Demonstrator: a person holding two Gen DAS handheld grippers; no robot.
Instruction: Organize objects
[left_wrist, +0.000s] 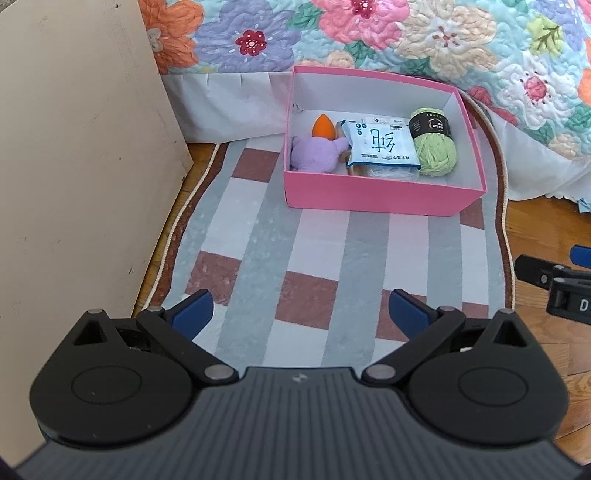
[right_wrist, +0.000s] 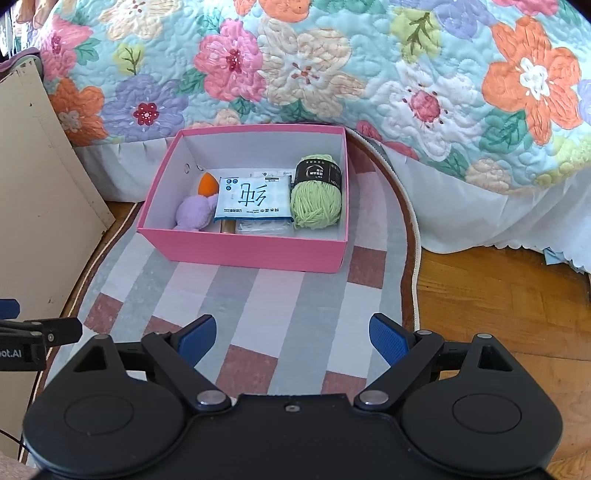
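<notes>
pink box (right_wrist: 255, 251) sits on the checked rug (right_wrist: 258, 302) at about 12 o'clock from both your grippers, its far wall close to the flowered quilt (right_wrist: 332, 66) hanging off the bed. inside, from 9 to 3 o'clock, lie a purple plush (right_wrist: 192, 214), an orange sponge (right_wrist: 207, 184) behind it, a wet-wipe pack (right_wrist: 253, 201) on top of other small packets, and a green yarn ball (right_wrist: 316, 197) against the right wall.

your left gripper (left_wrist: 301, 314) and right gripper (right_wrist: 291, 338) both hang spread wide with nothing between the blue pads, well short of the box.

judging by looks, everything here is light. the yarn and plush are soft and will squash, so pinch them across the middle; the yarn's black band is likely the firmest place. the wipe pack is probably slick film and floppy, so take it by a short edge or across its width. the box is thin card; grip a wall gently or it may buckle.

open rug lies at 6 o'clock of the box. the beige panel (left_wrist: 74, 147) hems you in at 9 o'clock, the bed at 12, and bare wooden floor (right_wrist: 498, 295) opens at 3 o'clock.
</notes>
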